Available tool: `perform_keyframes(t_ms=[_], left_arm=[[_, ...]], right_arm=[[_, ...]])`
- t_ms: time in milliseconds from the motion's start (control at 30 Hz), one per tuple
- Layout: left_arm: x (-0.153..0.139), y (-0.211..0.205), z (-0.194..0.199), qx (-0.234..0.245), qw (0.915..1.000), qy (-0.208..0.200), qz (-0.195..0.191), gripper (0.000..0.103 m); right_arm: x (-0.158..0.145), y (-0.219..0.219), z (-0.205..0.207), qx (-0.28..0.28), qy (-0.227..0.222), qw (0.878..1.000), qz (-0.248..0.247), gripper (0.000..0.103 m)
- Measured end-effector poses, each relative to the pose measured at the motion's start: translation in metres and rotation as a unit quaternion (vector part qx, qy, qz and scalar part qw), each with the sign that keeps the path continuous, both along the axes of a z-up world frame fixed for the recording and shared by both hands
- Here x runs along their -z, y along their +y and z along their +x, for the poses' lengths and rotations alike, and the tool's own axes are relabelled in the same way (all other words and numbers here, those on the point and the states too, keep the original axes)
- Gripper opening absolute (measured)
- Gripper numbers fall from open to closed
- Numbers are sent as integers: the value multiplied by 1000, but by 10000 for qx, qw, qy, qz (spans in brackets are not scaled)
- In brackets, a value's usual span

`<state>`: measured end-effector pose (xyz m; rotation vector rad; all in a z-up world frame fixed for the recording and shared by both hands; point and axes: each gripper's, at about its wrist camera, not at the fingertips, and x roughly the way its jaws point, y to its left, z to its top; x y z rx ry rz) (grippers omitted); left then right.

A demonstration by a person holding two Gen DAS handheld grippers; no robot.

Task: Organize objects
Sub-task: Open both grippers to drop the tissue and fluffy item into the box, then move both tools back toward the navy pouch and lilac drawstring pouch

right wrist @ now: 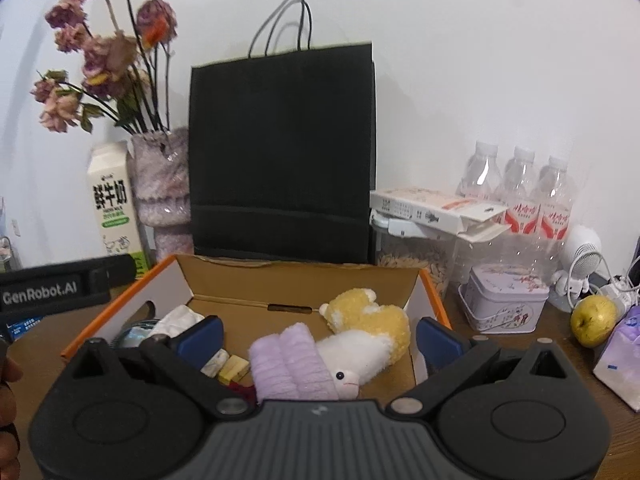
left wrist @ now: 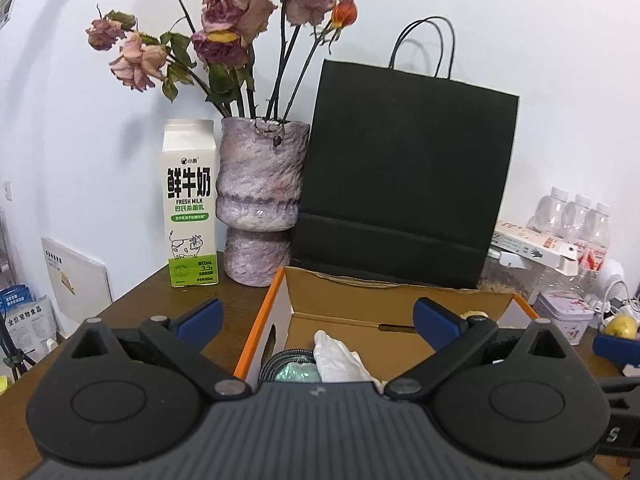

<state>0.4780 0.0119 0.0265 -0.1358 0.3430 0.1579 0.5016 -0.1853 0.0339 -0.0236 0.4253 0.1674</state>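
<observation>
Partly done, by the look of it. Already inside the open cardboard box [right wrist: 256, 280] with orange edges: a white and yellow plush toy [right wrist: 368, 332] toward the right, a folded lilac towel [right wrist: 284, 360] just left of it and touching, small wrapped blocks [right wrist: 228, 364] further left, a crumpled white bag [left wrist: 336, 356] and a dark zip pouch [left wrist: 284, 360] at the left end. Still loose on the desk [left wrist: 224, 300], right of the box: a patterned tin [right wrist: 504, 300], a yellow-green apple [right wrist: 594, 320], a lilac tissue pack [right wrist: 624, 356]. Probably next in line for the box, though the task names no target.

Left gripper [left wrist: 316, 318] spread wide and empty, poised over the box's left end. Right gripper [right wrist: 318, 336] likewise wide and empty, above the plush toy and towel.

Behind the box, a tall black paper bag [right wrist: 280, 152] close against the far rim. Left of it a mottled vase [left wrist: 260, 200] of dried roses [left wrist: 224, 24] and a milk carton [left wrist: 190, 204]. Far right: a clear jar of grain [right wrist: 416, 256] under a flat white carton [right wrist: 432, 208], three water bottles [right wrist: 520, 192], a small white fan [right wrist: 584, 252] with cables.

Crowded right side: the tin close to the box's right wall, the apple hemmed in by the cables and the tissue pack. Top-heavy vase worth avoiding on the left.
</observation>
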Motion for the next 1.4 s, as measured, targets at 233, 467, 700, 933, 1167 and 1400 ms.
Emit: perform_keyframes(t_ms=[233,467,700,933,1167,1400], left_arm=[[-9,-2,-30,186,9998,-54,31,103],[-14,-1,-62,322,9994,-99,60,103],[-14,6,-96,440,9990,-5,42,103],[-11,13,-130,571,9983,144,22,103],[-6,20,-167,718,9970,293,29,103],[10,29,-195,804,9951,563,124,103]], right_arm=[[-13,-2,-29,-68,-164,9998,-71,103],[-19,-7,-61,-95,-299,9994,-112,103],[-16,-13,-97,-107,-329,9992,-201,103],[-11,-11,-133,-157,-321,9988,-324,103],[2,-8,-175,-253,-185,9982,-505,103],[19,-8,-212,-407,83,9975,-566,103]])
